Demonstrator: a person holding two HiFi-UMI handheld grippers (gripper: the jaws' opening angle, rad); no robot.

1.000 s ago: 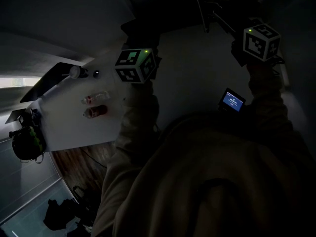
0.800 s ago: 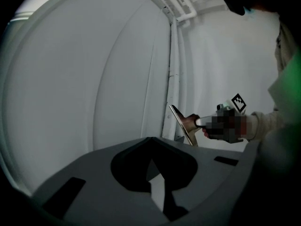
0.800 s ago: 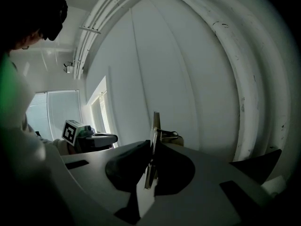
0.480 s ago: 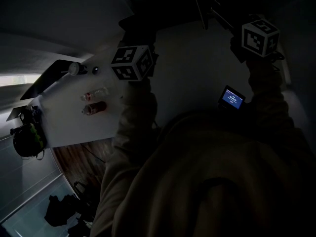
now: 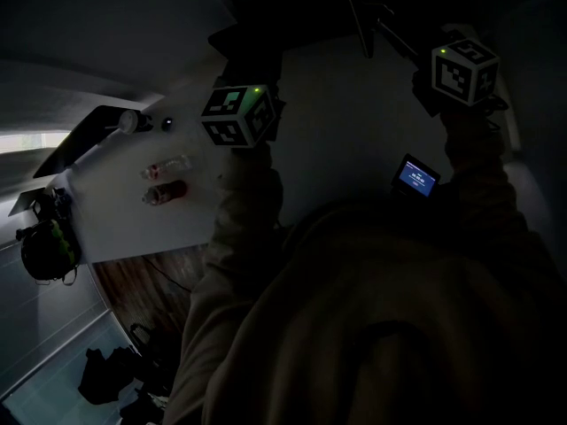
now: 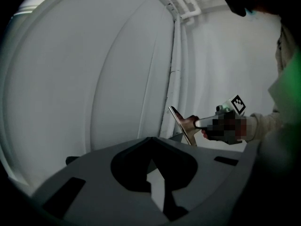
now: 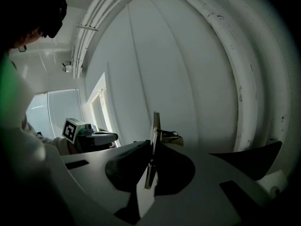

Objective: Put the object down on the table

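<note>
Well off the table's (image 5: 115,224) edge, the board (image 7: 154,124) sits clamped edge-on in the raised right gripper (image 7: 150,149), the left gripper (image 6: 150,142) pinched together on nothing, so lowering and release both seem undone.

**Lost to the dark, the distance and the angle**

In the head view, the jaws of the left gripper (image 6: 151,142) and the right gripper (image 7: 151,147) are lost in the gloom beyond their marker cubes. The two small clear plastic bottles (image 5: 165,177) on the white table (image 5: 115,228) are too small for their labels to be read, as is the print on the small blue-lit screen (image 5: 416,177). The dark heap on the floor (image 5: 106,374) cannot be identified. In the right gripper view, the thin flat metal piece (image 7: 151,149) shows edge-on only, with its face hidden.
</note>
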